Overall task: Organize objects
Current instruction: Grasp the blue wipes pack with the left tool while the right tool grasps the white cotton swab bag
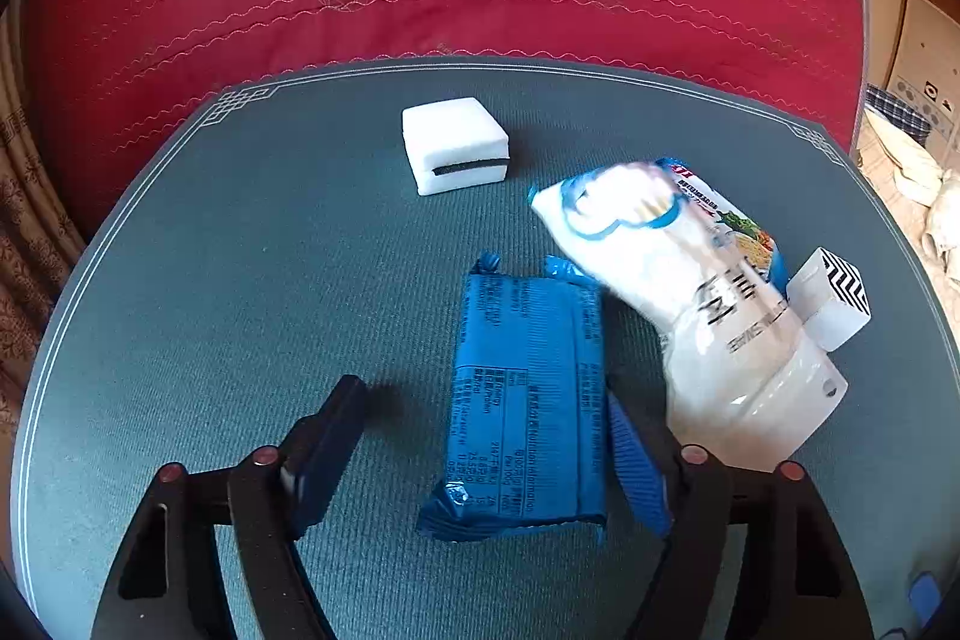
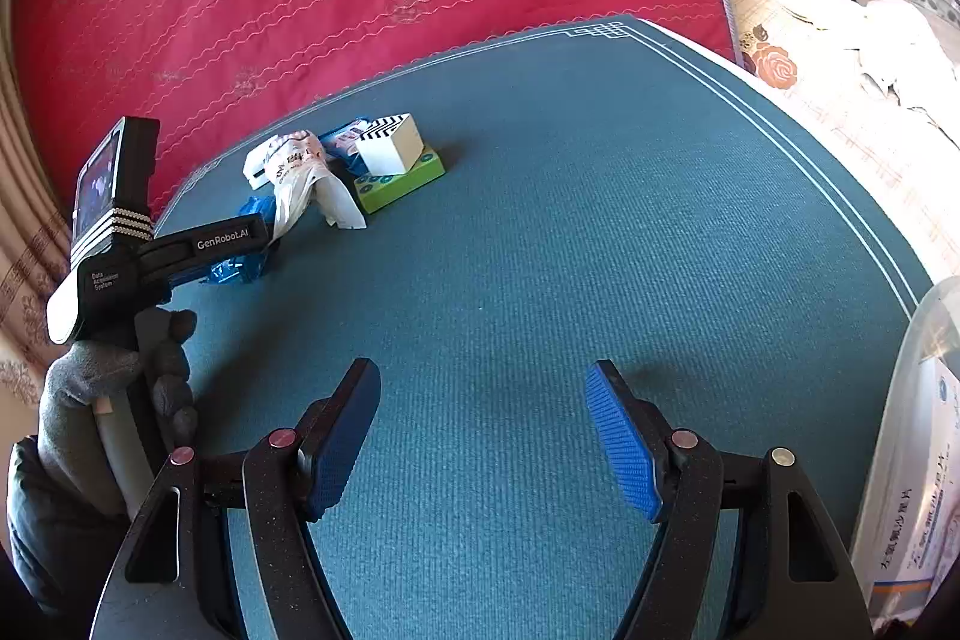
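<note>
Left wrist view only: white foam block point(image 1: 454, 145) with a dark slot at 12 o'clock on the teal mat point(image 1: 240, 244), well apart from the rest. Blue packet point(image 1: 528, 400) lies face-down between the left gripper point(image 1: 492, 448) fingers; right pad touching its edge, left pad clear of it, so jaws are part-spread, not pinching. Packet back reads "Nutrition Information". White noodle bag point(image 1: 690, 292) at 2 o'clock overlaps the packet; its text is too blurred to read.

Right wrist view only: green box point(image 2: 399, 184) under the zigzag-patterned white box point(image 2: 390, 142), 11 o'clock. Left tool body reads "GenRobot.AI", "Data Acquisition System"; gloved hand point(image 2: 90, 388) holds it. Right gripper point(image 2: 483, 436) spread, nothing between. Clear bin point(image 2: 924, 460) at 4 o'clock.
</note>
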Motion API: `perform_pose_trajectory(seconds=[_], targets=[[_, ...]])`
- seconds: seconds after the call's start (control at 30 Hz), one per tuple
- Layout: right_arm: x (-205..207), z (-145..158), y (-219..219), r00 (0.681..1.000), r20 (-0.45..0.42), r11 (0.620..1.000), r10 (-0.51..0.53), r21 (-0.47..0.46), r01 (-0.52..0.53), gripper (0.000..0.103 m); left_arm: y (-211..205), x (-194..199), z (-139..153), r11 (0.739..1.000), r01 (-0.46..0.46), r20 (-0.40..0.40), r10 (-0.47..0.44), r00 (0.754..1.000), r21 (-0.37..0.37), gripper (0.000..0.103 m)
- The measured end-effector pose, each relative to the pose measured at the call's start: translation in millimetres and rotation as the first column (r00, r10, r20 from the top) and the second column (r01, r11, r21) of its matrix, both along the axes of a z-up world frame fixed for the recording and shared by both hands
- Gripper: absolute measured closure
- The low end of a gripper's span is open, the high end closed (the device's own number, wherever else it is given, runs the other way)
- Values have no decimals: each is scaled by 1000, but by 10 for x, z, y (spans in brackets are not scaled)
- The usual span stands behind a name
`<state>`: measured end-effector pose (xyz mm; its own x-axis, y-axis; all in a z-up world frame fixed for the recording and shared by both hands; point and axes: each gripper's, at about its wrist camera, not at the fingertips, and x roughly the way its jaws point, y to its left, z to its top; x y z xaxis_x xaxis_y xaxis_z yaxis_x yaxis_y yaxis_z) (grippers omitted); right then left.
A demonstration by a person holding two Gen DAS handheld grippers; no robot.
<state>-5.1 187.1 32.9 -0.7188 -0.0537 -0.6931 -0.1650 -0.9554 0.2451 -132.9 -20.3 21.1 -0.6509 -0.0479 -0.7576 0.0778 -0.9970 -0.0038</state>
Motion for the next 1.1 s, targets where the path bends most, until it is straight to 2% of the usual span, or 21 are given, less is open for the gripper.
perform_pose_trajectory(seconds=[0.03, 0.1, 0.17, 0.23, 0.43, 0.63, 0.83, 1.1], targets=[[-10, 8, -23, 1000, -1, 1000, 6, 4, -6, 31, -3, 9, 5, 1000, 4, -4, -4, 1000, -4, 33], [-38, 31, -67, 1000, -7, 1000, 17, 15, -17, 31, -20, 38, 14, 1000, 14, -9, -14, 1000, 2, 50], [-73, 57, -116, 999, -15, 999, 29, 23, -29, 31, -77, 41, 37, 1000, 10, -6, -10, 1000, 21, 60], [-120, 87, -164, 999, -22, 999, 38, 26, -37, 31, -152, 47, 61, 998, 5, 2, -6, 1000, 60, 60], [-391, 225, -347, 995, -51, 995, 88, 41, -86, 31, -311, 71, 155, 998, -37, -26, 39, 999, 59, 60], [-822, 322, -648, 983, -59, 979, 176, 118, -169, 31, -491, 115, 290, 995, -86, -63, 89, 994, 57, 60], [-1262, 310, -968, 973, -37, 954, 228, 209, -215, 31, -603, 122, 331, 990, -106, -68, 113, 991, 90, 60], [-1676, 280, -1115, 963, 0, 945, 268, 197, -263, 31, -675, 108, 374, 987, -116, -79, 125, 989, 110, 60]])
